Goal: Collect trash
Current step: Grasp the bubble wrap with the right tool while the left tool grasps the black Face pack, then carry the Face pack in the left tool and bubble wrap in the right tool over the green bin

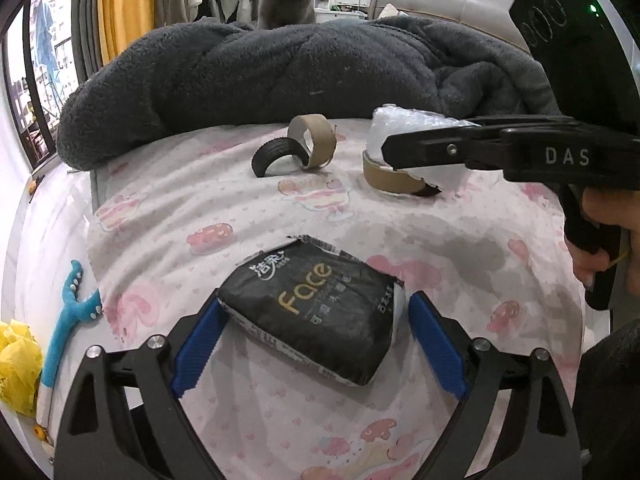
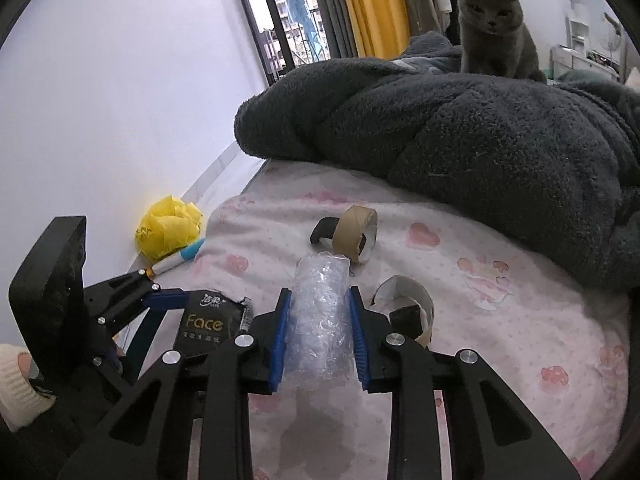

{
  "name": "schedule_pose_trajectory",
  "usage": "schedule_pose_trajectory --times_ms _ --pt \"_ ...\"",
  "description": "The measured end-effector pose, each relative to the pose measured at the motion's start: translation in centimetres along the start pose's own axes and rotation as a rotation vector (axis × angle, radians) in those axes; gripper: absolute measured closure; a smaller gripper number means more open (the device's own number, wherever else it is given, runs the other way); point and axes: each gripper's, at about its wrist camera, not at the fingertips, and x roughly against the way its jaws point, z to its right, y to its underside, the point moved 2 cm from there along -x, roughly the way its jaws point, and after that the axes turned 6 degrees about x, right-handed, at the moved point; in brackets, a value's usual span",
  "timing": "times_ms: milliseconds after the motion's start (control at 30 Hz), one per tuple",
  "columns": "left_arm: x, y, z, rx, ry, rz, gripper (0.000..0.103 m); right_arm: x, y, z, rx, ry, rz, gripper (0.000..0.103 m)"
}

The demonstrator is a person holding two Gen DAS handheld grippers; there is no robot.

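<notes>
Two pieces of trash are in hand or nearly so. Black plastic "Face" tissue packet (image 1: 316, 312) lies flat on the pink-patterned white bedsheet (image 1: 224, 200), between the spread blue pads of the left gripper (image 1: 314, 344) — one pad touches its near corner, the other stands just off the far end, so not yet clamped. Crumpled clear bubble-wrap roll (image 2: 320, 320) sits pinched between the blue pads of the right gripper (image 2: 319, 334), which is closed on its middle.

Handling, as a guess: the packet looks soft, light, part-empty, with a slick film skin; take it across the short sides where the pads now stand, and expect it to buckle. The bubble wrap is featherweight and springy; a mid-body grip seems safe, though it may squash and slip.

Further out on the sheet: a torn brown cardboard tape core (image 2: 408, 308) just beside the roll, a second brown cardboard ring (image 2: 356, 234) touching a black ribbed curved strip (image 2: 322, 232). Off the bed edge — a crumpled yellow plastic bag (image 2: 168, 228) and a blue toy (image 1: 70, 320). Behind, a heaped dark grey fleece blanket (image 2: 460, 128) with a grey cat (image 2: 492, 28) watching.
</notes>
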Motion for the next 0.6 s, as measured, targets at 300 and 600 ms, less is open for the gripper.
schedule_pose_trajectory --times_ms 300,600 --pt "1.5 -0.2 0.3 0.026 0.033 0.032 0.018 1.0 -0.9 -0.4 -0.041 -0.011 0.042 0.075" --pt "4.0 1.1 -0.6 0.088 0.058 0.046 0.018 1.1 -1.5 -2.6 -0.052 -0.01 0.063 0.075"
